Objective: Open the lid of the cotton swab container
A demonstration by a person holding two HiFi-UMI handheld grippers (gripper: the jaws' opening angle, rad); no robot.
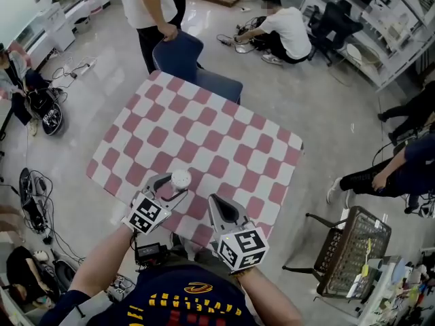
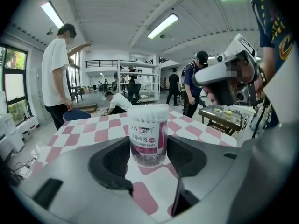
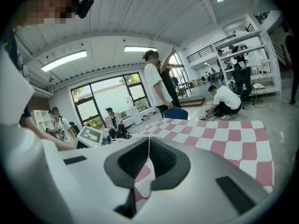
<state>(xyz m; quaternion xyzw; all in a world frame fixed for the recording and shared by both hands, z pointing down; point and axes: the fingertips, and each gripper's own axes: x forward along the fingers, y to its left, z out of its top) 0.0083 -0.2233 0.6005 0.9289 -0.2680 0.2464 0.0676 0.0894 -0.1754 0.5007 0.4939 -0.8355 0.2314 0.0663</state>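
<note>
swab box: cotton swab container (image 2: 148, 134), clear round tub w/ pink label, upright, full of swabs
lid: lid (image 2: 148, 108) is on, white-ish cap; flip or pull-off type, can't tell
where: on the table (image 1: 204, 134) (pink/white check cloth), by the near edge, toward the near-left corner; can't tell if the base sits on the cloth or is just off it
left grip: left gripper (image 1: 170, 187) has the tub between its jaws, pads look pressed on both sides of the lower body, wide grip; cap stands clear above the jaws
right grip: right gripper (image 3: 148, 143) jaws together, nothing btwn them, hangs over the near edge just right of the tub, not touching it
step: judged as brace-the-tub stage, lid not yet opened
risk 1: smooth round body + low hold, so a pull on the cap could twist or slide the tub out of the pads
risk 2: right jaws must part before they fit the cap; going in closed would knock the tub over
risk 3: too hard a squeeze may flex thin plastic and bind the cap
risk 4: cap pops suddenly, swabs spill over the near edge
around: chair (image 1: 183, 56) at far edge w/ a person standing beside it, well apart
</note>
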